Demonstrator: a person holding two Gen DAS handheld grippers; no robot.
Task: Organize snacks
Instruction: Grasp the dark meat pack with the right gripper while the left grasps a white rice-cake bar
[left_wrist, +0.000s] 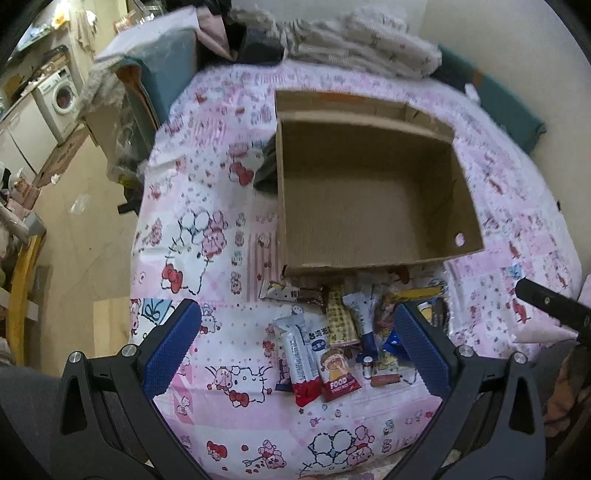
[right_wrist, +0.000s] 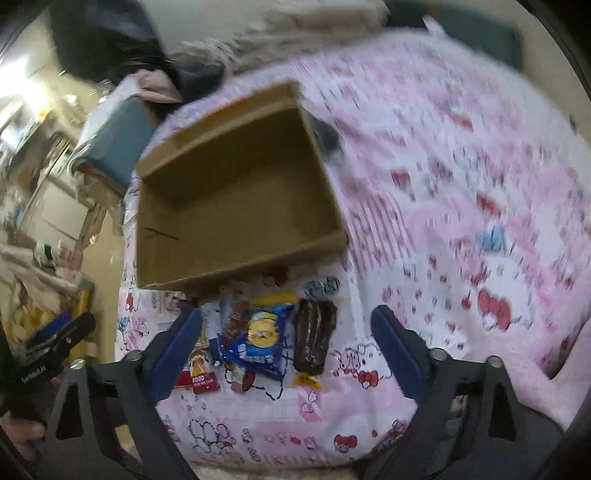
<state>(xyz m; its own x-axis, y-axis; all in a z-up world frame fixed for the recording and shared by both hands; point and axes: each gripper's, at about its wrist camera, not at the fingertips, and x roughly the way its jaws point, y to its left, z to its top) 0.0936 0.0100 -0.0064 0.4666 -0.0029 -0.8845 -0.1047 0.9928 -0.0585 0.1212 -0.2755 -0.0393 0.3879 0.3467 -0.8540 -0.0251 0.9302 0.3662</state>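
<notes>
Cardboard, plain brown and empty: the open box (left_wrist: 369, 192) sits on the bed with the snack packets (left_wrist: 332, 339) heaped against its near wall, none inside yet. That heap lies straight ahead of both pairs of fingers, between them and the box, so any packet lifted has only to go forward over the low near wall.

Both grippers point steeply down at the pile. The left gripper (left_wrist: 295, 347) is spread wide and grips nothing; a white-and-red bar (left_wrist: 301, 360) and a packet marked FOOD (left_wrist: 338, 373) lie in its gap, long axes running away from the camera, roughly in line with the fingers. The right gripper (right_wrist: 288, 347) is also released and holds nothing, with a blue-and-yellow packet (right_wrist: 260, 338) and a dark brown packet (right_wrist: 314, 338) between its fingers, the brown one lengthwise towards the box. I'd judge the right hand better placed for those two, the left for the white bar.

Underneath is a pink and white cartoon-print bedsheet (left_wrist: 207, 258), soft and rumpled, so packets may sink under a push. Folded blankets (left_wrist: 351, 40) are piled at the bed's far end; a washing machine (left_wrist: 64, 96) stands across the cluttered room.
</notes>
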